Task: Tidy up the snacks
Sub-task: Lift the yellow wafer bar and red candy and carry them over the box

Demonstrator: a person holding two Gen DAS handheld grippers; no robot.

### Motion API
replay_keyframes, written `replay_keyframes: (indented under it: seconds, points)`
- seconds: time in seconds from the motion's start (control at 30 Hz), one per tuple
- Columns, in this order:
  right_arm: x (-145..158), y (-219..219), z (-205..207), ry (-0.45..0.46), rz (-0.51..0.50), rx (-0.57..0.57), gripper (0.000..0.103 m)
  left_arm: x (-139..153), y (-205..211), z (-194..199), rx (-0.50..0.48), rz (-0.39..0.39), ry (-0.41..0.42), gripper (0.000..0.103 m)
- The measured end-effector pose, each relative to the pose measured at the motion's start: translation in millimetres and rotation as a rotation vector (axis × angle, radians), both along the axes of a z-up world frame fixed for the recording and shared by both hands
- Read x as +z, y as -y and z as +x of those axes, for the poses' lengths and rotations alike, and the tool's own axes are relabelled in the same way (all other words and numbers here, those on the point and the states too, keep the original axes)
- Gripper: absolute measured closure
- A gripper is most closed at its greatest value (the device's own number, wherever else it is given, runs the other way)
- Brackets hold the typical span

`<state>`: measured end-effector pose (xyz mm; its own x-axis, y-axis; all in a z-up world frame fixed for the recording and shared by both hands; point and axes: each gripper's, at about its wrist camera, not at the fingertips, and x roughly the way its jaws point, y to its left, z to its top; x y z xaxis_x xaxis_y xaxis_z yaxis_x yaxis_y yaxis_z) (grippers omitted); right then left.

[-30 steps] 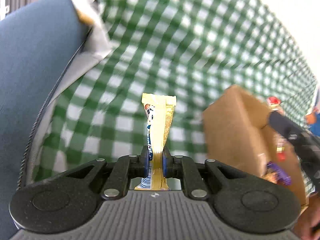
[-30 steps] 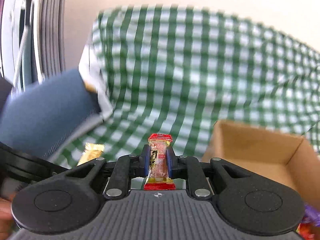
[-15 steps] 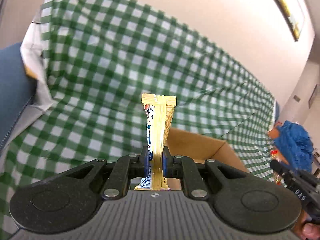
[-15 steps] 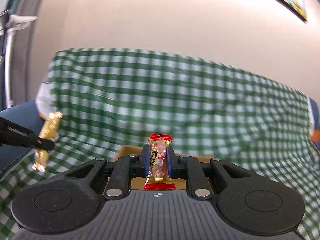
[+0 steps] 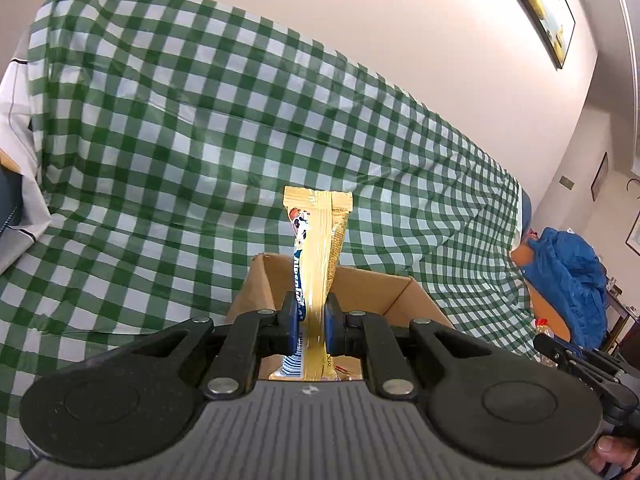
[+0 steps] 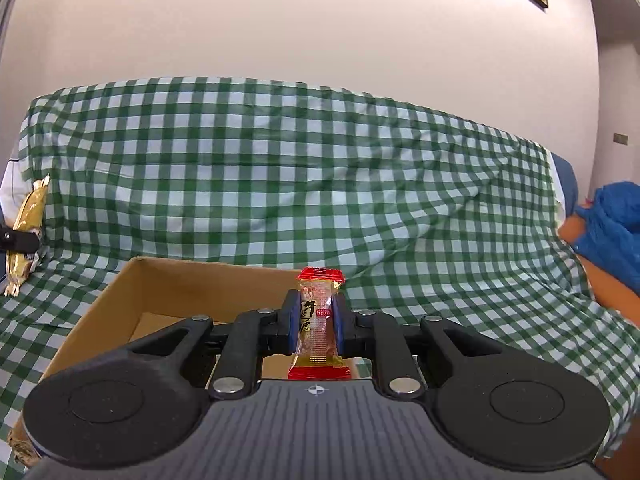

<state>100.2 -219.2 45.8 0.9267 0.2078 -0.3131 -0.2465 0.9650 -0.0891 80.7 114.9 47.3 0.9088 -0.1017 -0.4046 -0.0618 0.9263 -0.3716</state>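
While both tongs carry a snack apiece, neither snack has yet gone into the cardboard box [image 6: 168,292], so I judge the sorting to be mid-way at best. Furthest left, the left tongs [image 5: 311,320] are clamped on a tall gold wafer packet [image 5: 318,248], which stands upright between the pads; the right wrist view shows the same packet out at its left edge, held above the green checked cloth [image 6: 280,168] and well to the left of the box. In the left wrist view the box's open top lies just beyond and below the pads, with some wrappers glimpsed inside, though what they are I cannot tell. Moving right, the right tongs [image 6: 317,320] are closed on a small red-ended candy [image 6: 319,316], also upright, with the box's near rim under and to the left of the gripper. Further right, a blue bundle [image 6: 616,220] lies at the cloth's far end. What is left, by my reading: bring each packet over the opening and release it. How many loose snacks remain elsewhere cannot be seen.
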Motion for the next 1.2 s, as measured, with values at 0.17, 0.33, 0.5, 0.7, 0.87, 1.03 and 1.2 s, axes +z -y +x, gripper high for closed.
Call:
replay_keyframes:
  seconds: [0.17, 0.33, 0.5, 0.7, 0.87, 1.03, 1.2]
  points:
    - [0, -4, -5, 0.019, -0.005, 0.014, 0.085, -1, 7, 3, -0.015, 0.012, 0.004, 0.090]
    - [1, -10, -7, 0.032, -0.029, 0.040, 0.085, -2, 9, 4, -0.026, 0.019, 0.012, 0.090]
    - [2, -14, -11, 0.034, -0.039, 0.053, 0.085, -1, 12, 3, -0.040, 0.020, 0.026, 0.090]
    - [2, -17, -13, 0.032, -0.046, 0.055, 0.085, 3, 20, -1, -0.069, 0.020, 0.061, 0.090]
    - [2, -22, -14, 0.032, -0.053, 0.062, 0.085, 4, 31, -2, -0.091, 0.011, 0.083, 0.090]
    - [0, -30, -17, 0.043, -0.077, 0.080, 0.085, 4, 48, -3, -0.133, 0.036, 0.102, 0.090]
    - [-1, -37, -21, 0.061, -0.105, 0.098, 0.085, 5, 66, -6, -0.180, 0.081, 0.131, 0.090]
